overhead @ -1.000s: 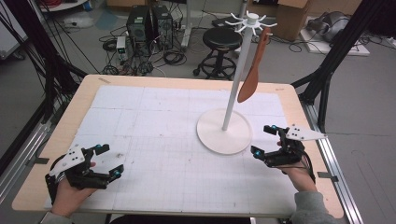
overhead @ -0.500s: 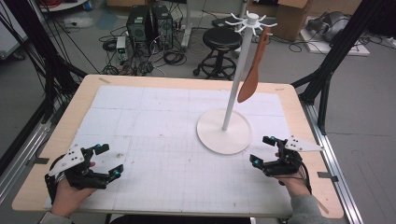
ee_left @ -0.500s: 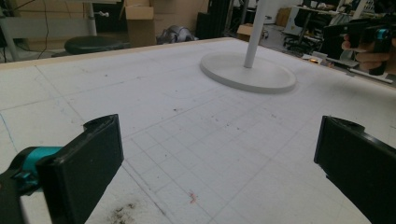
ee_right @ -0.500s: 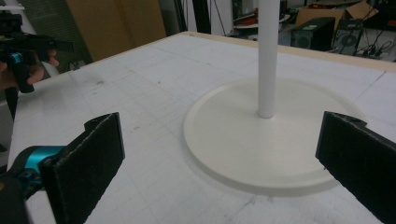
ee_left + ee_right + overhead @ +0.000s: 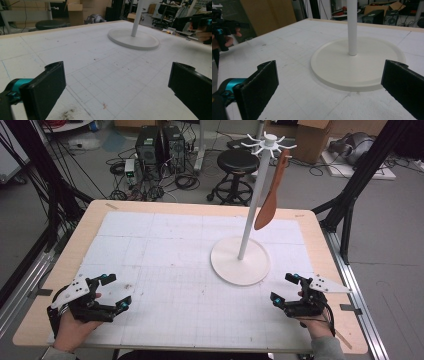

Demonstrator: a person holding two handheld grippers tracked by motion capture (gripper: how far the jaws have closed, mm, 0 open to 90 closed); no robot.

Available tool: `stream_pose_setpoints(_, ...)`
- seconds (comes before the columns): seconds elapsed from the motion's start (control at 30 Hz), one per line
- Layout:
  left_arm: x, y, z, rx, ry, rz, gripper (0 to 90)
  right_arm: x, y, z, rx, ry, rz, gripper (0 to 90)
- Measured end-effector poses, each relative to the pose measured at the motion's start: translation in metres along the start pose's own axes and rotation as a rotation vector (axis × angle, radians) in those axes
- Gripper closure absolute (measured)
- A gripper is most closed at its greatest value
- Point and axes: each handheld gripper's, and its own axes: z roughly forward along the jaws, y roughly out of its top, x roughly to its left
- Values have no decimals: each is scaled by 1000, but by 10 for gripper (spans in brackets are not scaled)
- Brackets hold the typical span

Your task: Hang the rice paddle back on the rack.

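Note:
A white stand (image 5: 240, 260) with a round base and a tall pole stands right of the table's middle. From one of its top hooks hangs a brown wooden spatula (image 5: 270, 195). My left gripper (image 5: 116, 292) rests open near the front left corner, nothing between its jaws. My right gripper (image 5: 285, 287) is open near the front right, just short of the stand's base, also with nothing in it. In the right gripper view the stand's base (image 5: 359, 65) lies straight ahead between the wide jaws. In the left gripper view the stand's base (image 5: 133, 38) sits farther off.
The table (image 5: 65, 270) carries a white gridded mat (image 5: 175, 270) with wooden margins around it. Behind the table stand a black stool (image 5: 237, 162), computer towers (image 5: 155, 145) and cables on the floor. Black frame struts (image 5: 350, 190) rise at both sides.
My right gripper has drawn back toward the front edge of the table and slightly left. The left gripper has stayed put.

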Motion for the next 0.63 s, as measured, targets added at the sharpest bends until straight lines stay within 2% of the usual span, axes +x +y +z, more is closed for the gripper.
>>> stream_pose_setpoints(0.23,1,0,-1,3,6,-1,17,2,-2,-8,-24,-31,3,0)
stream_pose_setpoints(0.37,1,-1,0,5,4,-3,18,0,-3,-7,-14,-32,12,0)
stream_pose_setpoints(0.53,1,-1,-1,7,7,1,17,-1,-4,-4,3,-21,-7,0)
stream_pose_setpoints(0.63,1,-1,-1,4,8,-1,17,-1,-4,-3,3,-16,-2,0)
